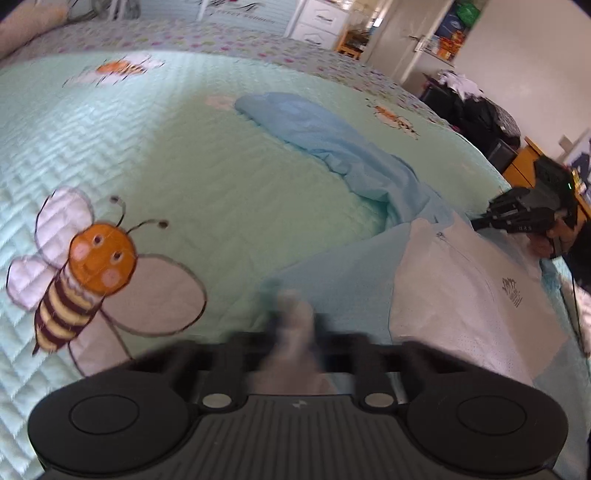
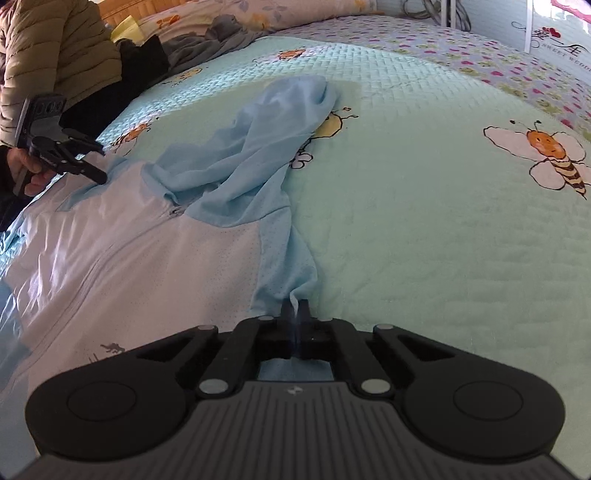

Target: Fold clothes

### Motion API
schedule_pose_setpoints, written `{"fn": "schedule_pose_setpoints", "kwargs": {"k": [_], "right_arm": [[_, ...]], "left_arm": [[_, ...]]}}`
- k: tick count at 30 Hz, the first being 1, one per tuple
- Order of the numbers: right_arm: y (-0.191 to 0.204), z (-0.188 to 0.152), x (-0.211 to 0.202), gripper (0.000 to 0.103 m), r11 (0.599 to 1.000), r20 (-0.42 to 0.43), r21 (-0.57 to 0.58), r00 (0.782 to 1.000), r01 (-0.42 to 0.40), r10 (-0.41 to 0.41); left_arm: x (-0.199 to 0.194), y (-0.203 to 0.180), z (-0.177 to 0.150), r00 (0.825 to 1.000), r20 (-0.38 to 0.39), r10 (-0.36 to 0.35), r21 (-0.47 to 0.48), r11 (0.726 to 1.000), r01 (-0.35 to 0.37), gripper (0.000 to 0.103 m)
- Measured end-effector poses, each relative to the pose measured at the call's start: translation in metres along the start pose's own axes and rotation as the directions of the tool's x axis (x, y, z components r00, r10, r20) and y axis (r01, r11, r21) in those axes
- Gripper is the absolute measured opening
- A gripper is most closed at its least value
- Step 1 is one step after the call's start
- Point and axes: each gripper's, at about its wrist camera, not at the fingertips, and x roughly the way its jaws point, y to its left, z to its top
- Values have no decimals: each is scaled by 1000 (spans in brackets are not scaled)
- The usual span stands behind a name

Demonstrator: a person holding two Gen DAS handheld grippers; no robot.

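Observation:
A light blue and white zip jacket [image 2: 129, 258] lies front up on the bed, its blue hood [image 2: 266, 140] crumpled away from me. In the right wrist view my right gripper [image 2: 294, 306] is shut on a pinch of blue fabric at the jacket's right edge. My left gripper [image 2: 100, 179] shows at the far left, its tip on puckered blue cloth at the other shoulder. In the left wrist view the left gripper [image 1: 291, 310] is blurred, its fingers together over the jacket's [image 1: 461, 295] blue edge. The right gripper [image 1: 476, 222] touches the jacket at the far right. The hood [image 1: 314, 125] stretches up the bed.
A mint quilted bedspread [image 2: 443, 240] with bee prints [image 1: 92, 266] covers the bed. A person's puffer-jacket sleeve [image 2: 55, 55] is at the left edge, with dark clothes [image 2: 207, 40] heaped near the pillows. White drawers [image 1: 317, 22] and a dark pile [image 1: 476, 107] stand beyond the bed.

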Motion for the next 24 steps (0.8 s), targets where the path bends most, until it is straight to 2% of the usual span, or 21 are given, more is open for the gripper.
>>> {"fn": "schedule_pose_setpoints", "kwargs": {"k": [3,7,11,18,24], "right_arm": [[9,-3,-2,1,999,11,-2,999,37,-37],[16,-4,-8,1,998,33,12,998,57,-58],[19,-3,-18,1,992,79,24,989,122,-123],[11,12,-37,1,970,141,59,960,235,-241],[-6,26,-62,1,942,203,123,921,314,-333]], "left_arm": [[-2,-7,-3,1000,13,20,45,999,-20,4],[-2,-14,0,999,31,15,55,998,-17,4],[-2,-9,10,997,54,55,26,998,-56,4],[3,-3,46,984,72,164,24,986,-166,3],[1,10,86,968,94,233,5,972,-235,3]]}}
